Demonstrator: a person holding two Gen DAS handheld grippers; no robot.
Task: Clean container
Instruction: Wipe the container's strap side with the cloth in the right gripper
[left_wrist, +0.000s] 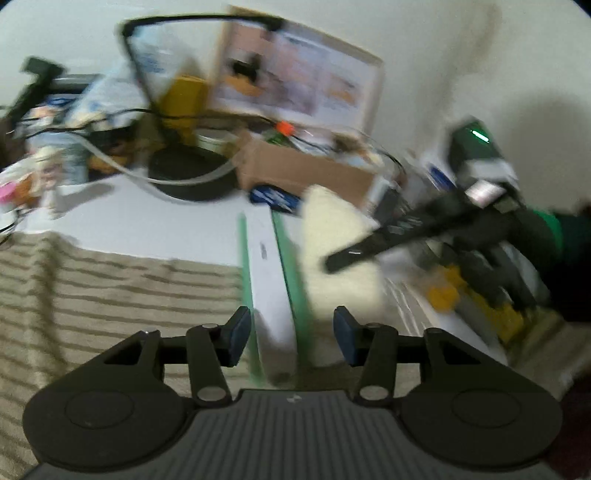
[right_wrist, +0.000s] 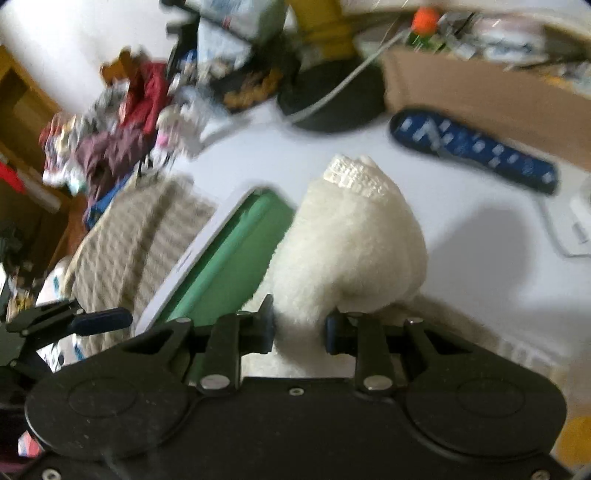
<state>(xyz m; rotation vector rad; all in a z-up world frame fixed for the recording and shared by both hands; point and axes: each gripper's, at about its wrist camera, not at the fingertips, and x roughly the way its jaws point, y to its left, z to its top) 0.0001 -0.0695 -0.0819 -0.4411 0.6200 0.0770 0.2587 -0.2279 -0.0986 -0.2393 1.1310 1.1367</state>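
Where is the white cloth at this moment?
The white cloth is clamped in the right hand-held gripper, pressed against the green container on its right side, above the white table.

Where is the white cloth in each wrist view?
Left wrist: the cloth sits right of centre, beside the green-edged container, under the right gripper.
Right wrist: the cloth fills the centre, pinched in the right gripper.
Shared landmark: the blue patterned object in front of the cardboard box.
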